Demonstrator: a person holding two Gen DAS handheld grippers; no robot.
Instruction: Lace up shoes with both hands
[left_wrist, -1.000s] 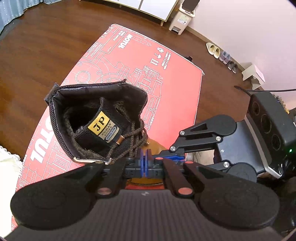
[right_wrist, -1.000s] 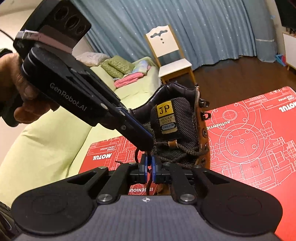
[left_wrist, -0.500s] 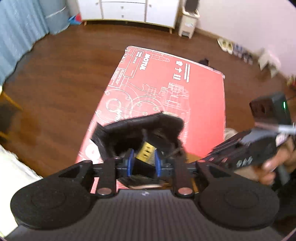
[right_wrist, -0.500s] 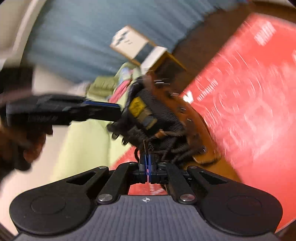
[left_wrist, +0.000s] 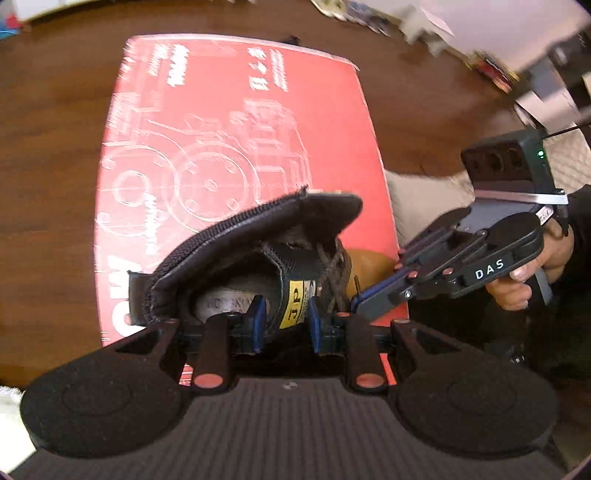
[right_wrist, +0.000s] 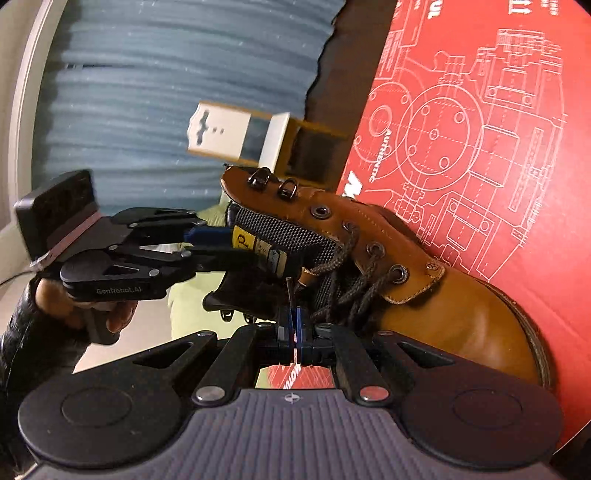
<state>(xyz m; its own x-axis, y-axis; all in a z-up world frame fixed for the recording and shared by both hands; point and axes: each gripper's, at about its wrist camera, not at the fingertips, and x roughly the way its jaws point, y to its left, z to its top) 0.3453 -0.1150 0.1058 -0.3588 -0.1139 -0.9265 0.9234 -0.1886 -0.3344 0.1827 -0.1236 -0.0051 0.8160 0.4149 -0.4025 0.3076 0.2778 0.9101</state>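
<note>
A tan leather boot (right_wrist: 443, 306) with a dark mesh tongue and a yellow label lies on the red mat (right_wrist: 498, 129). My left gripper (left_wrist: 284, 325) has its jaws closed on the boot's tongue (left_wrist: 295, 295) at the label; it also shows in the right wrist view (right_wrist: 236, 245). My right gripper (right_wrist: 293, 323) is shut on the dark lace tip (right_wrist: 290, 291), just off the boot's side; it shows in the left wrist view (left_wrist: 360, 301). Brown laces (right_wrist: 351, 280) cross loosely through the lower eyelets.
The red mat (left_wrist: 229, 122) lies on a dark wooden floor (left_wrist: 48, 129). A white chair (right_wrist: 240, 136) and a blue curtain (right_wrist: 147, 74) stand behind the boot. A pale green sofa (right_wrist: 192, 295) is beside the mat.
My left gripper has opened, let go of the lace and closed around the boot's tongue. My right gripper has rolled and pulled sideways with the lace tip still in it.
</note>
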